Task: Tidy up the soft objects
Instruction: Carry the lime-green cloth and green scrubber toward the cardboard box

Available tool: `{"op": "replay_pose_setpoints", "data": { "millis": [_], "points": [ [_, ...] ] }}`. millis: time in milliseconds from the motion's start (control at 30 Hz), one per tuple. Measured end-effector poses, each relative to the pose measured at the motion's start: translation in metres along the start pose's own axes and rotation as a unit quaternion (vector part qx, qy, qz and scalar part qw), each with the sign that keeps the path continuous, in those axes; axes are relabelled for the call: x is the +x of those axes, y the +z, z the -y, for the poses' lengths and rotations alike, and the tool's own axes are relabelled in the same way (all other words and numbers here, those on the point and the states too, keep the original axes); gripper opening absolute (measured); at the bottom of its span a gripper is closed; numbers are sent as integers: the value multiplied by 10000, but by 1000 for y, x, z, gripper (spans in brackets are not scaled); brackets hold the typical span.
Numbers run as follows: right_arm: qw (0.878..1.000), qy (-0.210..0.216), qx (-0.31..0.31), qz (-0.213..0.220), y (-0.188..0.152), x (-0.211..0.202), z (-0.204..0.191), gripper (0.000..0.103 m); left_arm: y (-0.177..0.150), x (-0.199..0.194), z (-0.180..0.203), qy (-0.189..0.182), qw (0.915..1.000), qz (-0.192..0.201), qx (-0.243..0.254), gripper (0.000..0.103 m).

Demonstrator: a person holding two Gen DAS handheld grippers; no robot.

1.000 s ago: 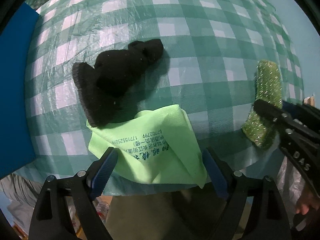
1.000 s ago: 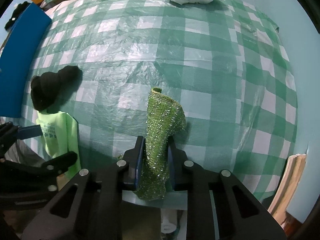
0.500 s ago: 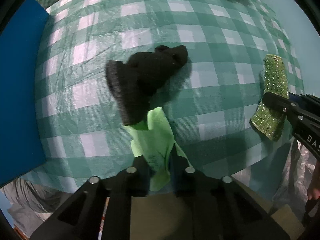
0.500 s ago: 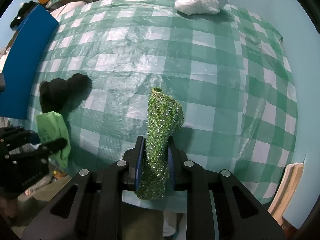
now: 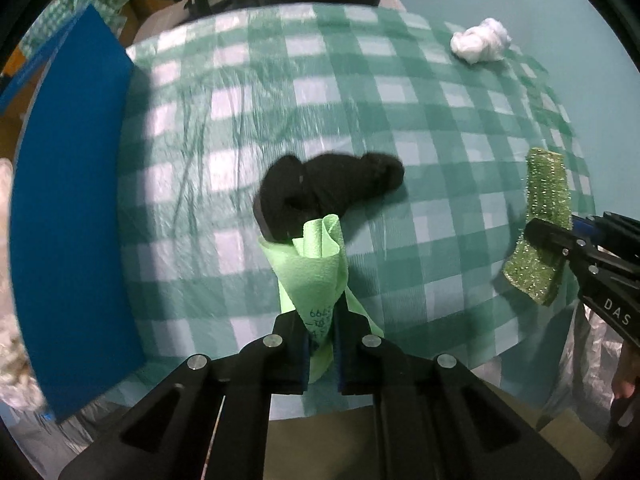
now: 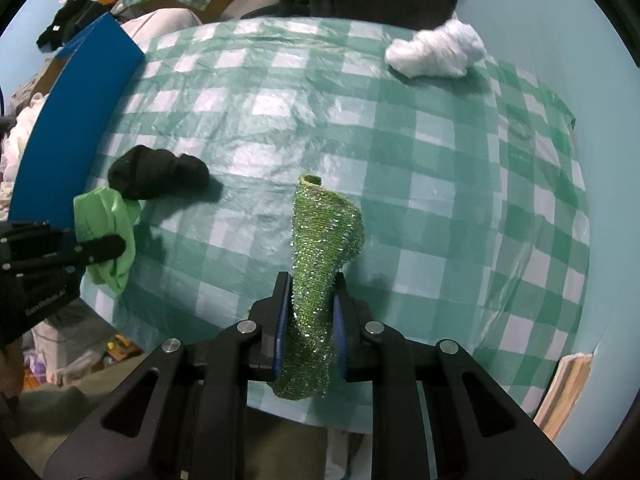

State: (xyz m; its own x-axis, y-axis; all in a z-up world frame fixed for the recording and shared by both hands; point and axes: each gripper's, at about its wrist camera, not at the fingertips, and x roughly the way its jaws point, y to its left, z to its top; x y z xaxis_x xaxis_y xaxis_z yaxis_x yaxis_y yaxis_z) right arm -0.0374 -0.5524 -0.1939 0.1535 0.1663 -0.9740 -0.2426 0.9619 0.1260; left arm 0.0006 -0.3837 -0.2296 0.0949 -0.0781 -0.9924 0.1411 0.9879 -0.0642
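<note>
My left gripper (image 5: 320,334) is shut on a light green cloth (image 5: 316,264) with printed text, lifted above the table's near edge. A black sock (image 5: 328,190) lies on the table just beyond it. My right gripper (image 6: 307,314) is shut on a glittery green scrub cloth (image 6: 322,236), held up over the near edge. From the right wrist view the light green cloth (image 6: 106,220) hangs from the left gripper (image 6: 100,246) next to the black sock (image 6: 156,174). The left wrist view shows the scrub cloth (image 5: 546,208) at the far right.
The table carries a green-and-white checked cover (image 5: 360,92). A crumpled white cloth (image 6: 436,54) lies at the far right corner. A blue board (image 5: 68,208) stands along the left edge. A teal wall (image 6: 592,80) is on the right.
My left gripper closed on the light green cloth and lifted it off the table, away from the black sock. My right gripper keeps its hold on the scrub cloth and has risen slightly.
</note>
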Motion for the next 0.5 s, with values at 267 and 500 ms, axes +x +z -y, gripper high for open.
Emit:
{"op": "replay_pose_setpoints", "data": {
  "millis": [267,500],
  "points": [
    [9999,37,-43,144,16,-17,-14,17,12,-39,-7,-44,9995,265,140,9],
    [9993,182,-60,319,27,-39,-21,17,2,-74,-21,-129,9986,506,89,9]
  ]
}}
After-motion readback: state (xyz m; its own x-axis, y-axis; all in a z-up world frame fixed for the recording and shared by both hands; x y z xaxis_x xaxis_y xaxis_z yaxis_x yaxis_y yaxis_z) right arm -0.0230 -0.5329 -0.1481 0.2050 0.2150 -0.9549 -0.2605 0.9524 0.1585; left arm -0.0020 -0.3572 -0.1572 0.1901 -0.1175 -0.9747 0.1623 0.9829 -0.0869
